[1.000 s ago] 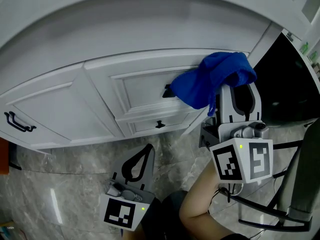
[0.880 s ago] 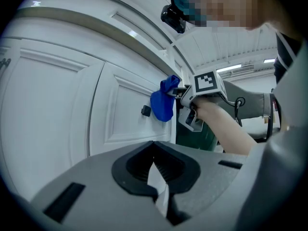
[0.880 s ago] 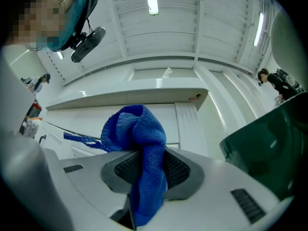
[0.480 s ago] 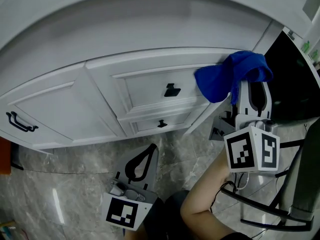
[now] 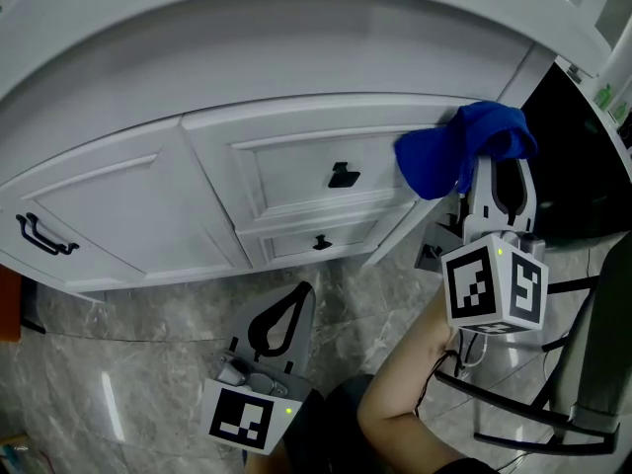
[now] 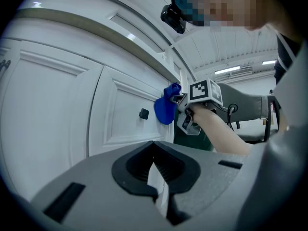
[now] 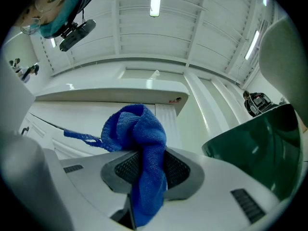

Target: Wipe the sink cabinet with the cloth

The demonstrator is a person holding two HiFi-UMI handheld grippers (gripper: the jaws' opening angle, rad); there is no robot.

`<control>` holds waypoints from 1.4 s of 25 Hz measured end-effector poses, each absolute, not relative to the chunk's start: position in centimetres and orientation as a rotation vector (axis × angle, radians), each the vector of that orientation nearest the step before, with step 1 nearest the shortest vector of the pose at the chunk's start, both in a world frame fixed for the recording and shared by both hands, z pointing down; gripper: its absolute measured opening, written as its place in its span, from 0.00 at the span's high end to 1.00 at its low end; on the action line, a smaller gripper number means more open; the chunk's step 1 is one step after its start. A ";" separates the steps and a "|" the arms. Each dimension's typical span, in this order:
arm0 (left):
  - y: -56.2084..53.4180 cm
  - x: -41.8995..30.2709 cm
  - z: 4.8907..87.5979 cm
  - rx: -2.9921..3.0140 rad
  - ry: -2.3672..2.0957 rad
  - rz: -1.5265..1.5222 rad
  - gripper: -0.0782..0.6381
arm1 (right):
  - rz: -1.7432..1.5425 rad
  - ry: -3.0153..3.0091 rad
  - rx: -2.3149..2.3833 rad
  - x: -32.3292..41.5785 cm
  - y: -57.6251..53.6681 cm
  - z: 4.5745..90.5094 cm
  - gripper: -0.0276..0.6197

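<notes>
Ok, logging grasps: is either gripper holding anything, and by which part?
The right gripper pinches the blue cloth by a bunched fold; most bulges beyond the fingers. The left gripper holds nothing.

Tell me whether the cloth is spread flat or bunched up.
Bunched up. The blue cloth sits as a crumpled wad at the tip of the right gripper, whose jaws are shut on a twisted fold.

Two tongs [image 5: 294, 296] [image 5: 501, 169], one cloth [image 5: 449, 161], two knobs [image 5: 343, 176] [image 5: 321, 244], one handle [image 5: 41, 237].
</notes>
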State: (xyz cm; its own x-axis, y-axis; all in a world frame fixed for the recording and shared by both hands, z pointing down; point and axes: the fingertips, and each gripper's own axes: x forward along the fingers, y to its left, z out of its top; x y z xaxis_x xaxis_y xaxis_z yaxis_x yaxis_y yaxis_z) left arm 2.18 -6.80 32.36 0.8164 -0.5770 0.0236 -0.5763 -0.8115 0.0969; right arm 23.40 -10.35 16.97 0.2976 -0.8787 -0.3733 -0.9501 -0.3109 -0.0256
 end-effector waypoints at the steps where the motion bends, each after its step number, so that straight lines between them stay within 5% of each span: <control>1: -6.7 2.2 32.3 2.899 -0.921 -0.014 0.89 | 0.429 1.678 -2.323 23.4 -10.4 17.0 0.78; 12: -6.7 1.7 31.9 2.903 -0.949 -0.005 0.89 | 0.455 1.732 -2.378 22.0 -9.5 16.6 0.78; 25: -8.7 -2.6 32.6 2.833 -1.129 0.024 0.89 | 0.398 2.382 -1.863 1.2 -12.2 17.7 0.78; 35: -9.3 -3.4 33.4 2.846 -1.140 0.073 0.89 | 0.293 2.482 -1.885 -0.7 -15.7 21.8 0.78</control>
State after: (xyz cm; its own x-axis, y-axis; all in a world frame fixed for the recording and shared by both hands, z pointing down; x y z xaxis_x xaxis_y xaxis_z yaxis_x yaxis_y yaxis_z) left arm -3.36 -9.26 33.36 0.7229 -0.6872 0.0716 -0.6907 -0.7213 0.0516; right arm -0.68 -15.67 21.84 -0.2749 -0.9537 -0.1216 -0.9559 0.2575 0.1414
